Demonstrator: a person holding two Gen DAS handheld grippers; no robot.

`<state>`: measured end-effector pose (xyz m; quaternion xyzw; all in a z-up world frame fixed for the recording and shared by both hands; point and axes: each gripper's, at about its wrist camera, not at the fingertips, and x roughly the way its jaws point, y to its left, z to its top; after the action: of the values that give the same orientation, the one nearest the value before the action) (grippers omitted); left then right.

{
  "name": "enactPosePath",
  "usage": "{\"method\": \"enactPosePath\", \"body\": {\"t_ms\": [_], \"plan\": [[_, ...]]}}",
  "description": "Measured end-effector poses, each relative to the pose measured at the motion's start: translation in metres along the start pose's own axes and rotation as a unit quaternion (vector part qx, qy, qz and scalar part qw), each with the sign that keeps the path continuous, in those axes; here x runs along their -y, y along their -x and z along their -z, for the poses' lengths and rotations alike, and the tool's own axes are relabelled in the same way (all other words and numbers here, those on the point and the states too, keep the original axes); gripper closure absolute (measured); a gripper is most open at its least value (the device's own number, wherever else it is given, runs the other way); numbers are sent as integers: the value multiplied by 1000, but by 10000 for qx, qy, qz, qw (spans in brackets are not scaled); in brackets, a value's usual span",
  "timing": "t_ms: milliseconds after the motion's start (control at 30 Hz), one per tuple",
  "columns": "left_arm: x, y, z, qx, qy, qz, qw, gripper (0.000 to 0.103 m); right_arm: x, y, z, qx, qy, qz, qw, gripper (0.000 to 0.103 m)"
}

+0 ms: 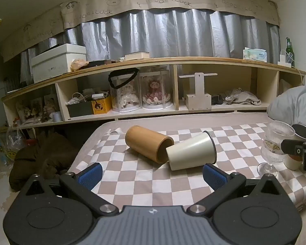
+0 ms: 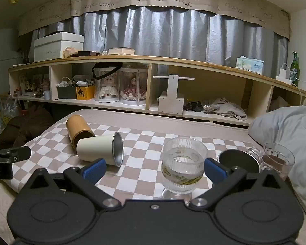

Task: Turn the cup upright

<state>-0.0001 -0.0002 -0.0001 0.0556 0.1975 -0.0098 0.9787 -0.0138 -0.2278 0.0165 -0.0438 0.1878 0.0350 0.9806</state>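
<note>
A cream metal cup [image 1: 190,152] lies on its side on the checkered cloth, mouth to the right; it also shows in the right wrist view [image 2: 98,149]. A bamboo cup [image 1: 149,146] lies on its side against it, also in the right wrist view [image 2: 79,131]. My left gripper [image 1: 152,176] is open and empty, just in front of the cream cup. My right gripper [image 2: 154,170] is open, with an upright ribbed stem glass [image 2: 183,164] standing between its fingers, not gripped.
The stem glass [image 1: 275,145] stands at the right with a dark round lid [image 2: 239,161] and a small glass cup [image 2: 278,159] beside it. A grey pillow [image 2: 285,128] lies at the far right. A cluttered shelf [image 1: 153,87] runs behind. The cloth's [image 1: 144,183] left edge drops to the floor.
</note>
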Motion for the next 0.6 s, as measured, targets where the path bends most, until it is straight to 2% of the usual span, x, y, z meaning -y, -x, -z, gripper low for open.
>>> {"method": "enactPosePath", "body": {"t_ms": [600], "plan": [[0,0,0,-23,15,14,10000,0,0,0,1,-8,9,8,10000,0]]}}
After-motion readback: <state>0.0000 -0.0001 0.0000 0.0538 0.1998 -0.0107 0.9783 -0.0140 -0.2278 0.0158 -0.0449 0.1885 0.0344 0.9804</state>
